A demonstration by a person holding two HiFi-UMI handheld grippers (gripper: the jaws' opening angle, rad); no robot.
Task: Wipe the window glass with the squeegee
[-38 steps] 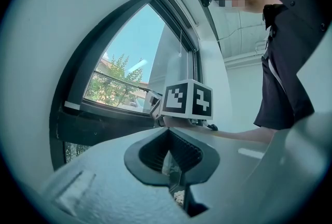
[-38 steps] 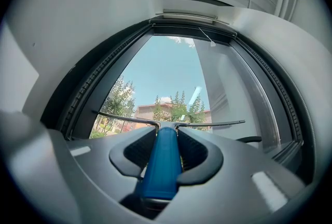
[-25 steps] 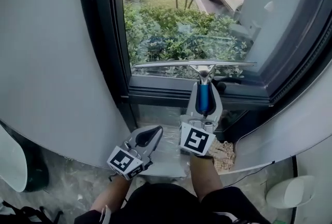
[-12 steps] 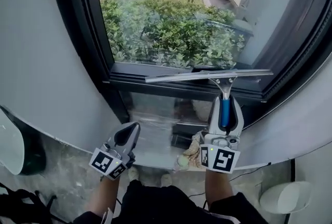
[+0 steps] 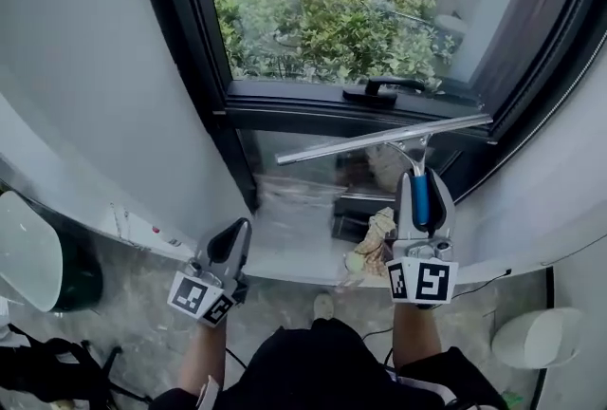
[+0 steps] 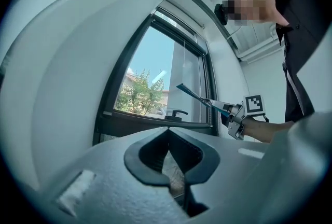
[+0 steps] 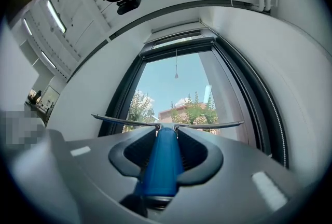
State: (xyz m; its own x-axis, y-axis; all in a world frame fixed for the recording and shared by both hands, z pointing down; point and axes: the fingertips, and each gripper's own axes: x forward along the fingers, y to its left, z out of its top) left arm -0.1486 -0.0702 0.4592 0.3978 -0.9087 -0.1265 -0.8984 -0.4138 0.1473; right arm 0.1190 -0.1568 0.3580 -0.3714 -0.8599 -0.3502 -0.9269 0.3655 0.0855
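Jaws of my right gripper are clamped on the blue handle of the silver-bladed squeegee. Its long blade lies crosswise just ahead, slightly tilted, below the clear window glass. My left gripper, jaws together and empty, hangs farther away.

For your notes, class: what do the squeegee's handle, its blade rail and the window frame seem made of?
The squeegee handle looks like smooth blue plastic or rubber, uniformly coloured. The blade rail is likely metal: silvery, thin, bright sheen. The window frame is dark and matte, perhaps coated metal; unsure.
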